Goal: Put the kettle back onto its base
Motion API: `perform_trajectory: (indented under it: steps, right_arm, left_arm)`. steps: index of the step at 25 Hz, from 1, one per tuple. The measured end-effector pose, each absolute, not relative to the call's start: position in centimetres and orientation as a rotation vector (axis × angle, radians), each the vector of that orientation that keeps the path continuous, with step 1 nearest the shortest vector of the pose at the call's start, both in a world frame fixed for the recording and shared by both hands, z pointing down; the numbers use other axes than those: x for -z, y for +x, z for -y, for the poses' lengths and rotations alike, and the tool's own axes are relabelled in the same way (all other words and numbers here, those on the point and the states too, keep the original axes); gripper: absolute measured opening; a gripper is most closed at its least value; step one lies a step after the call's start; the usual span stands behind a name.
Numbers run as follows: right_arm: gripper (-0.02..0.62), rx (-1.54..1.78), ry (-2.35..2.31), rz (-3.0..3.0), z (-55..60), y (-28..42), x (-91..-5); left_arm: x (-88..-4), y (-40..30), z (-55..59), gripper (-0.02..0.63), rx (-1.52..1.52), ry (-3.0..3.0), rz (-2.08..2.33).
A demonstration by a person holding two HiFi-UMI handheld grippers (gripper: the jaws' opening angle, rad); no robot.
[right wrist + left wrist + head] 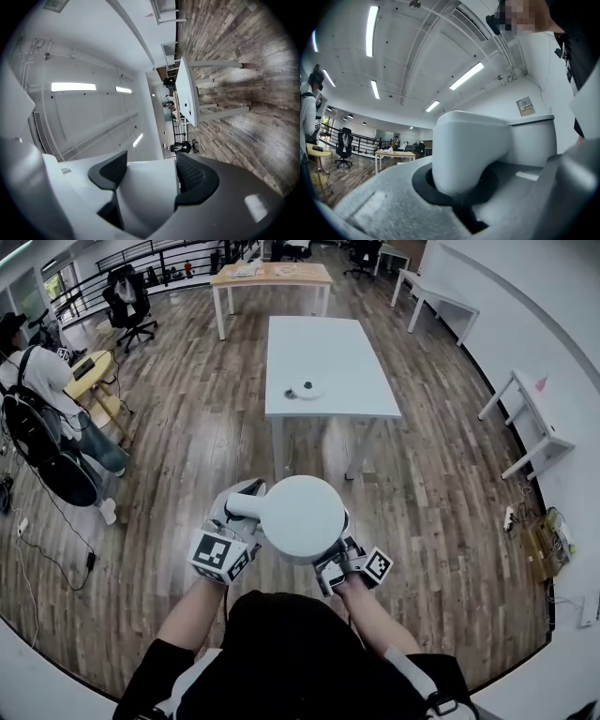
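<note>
**Head view.** The white kettle (302,517) is held in the air above the wooden floor (187,427), close in front of the person, with its lid side up. The left gripper (242,506) has the handle, which juts out to the kettle's left. The right gripper (330,564) meets the body at its lower right edge. The base (306,389), a small round disc, lies near the front edge of the white desk (328,343), well apart from the kettle and further ahead. A seated person (42,390) is at the far left, and a wooden table (272,276) stands beyond the desk.

**Left gripper view.** The jaws are closed round the kettle's handle (471,150), which stands upright between the dark pads and fills the gap. The kettle's body runs off to the right behind it. An office chair (343,146) and ceiling lights (371,29) show in the background.

**Right gripper view.** The jaws are clamped on a white part of the kettle (147,192), with a black ribbed pad pressed to either side of it. The desk (188,93) shows beyond; the base cannot be made out here.
</note>
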State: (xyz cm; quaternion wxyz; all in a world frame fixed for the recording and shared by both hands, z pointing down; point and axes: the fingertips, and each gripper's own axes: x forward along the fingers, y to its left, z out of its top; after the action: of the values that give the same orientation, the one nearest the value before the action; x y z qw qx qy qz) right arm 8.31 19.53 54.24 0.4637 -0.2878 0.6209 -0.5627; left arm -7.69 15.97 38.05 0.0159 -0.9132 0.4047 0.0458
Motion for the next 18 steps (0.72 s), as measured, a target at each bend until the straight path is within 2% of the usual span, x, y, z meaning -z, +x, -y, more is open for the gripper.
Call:
perform_trajectory:
  steps: [18]
  right_arm:
    - [0.325, 1.356, -0.766, -1.467, -10.2, 11.7, -55.8]
  left_arm:
    - [-39.6, -3.8, -5.2, 0.002, -0.108, -2.911, -1.150]
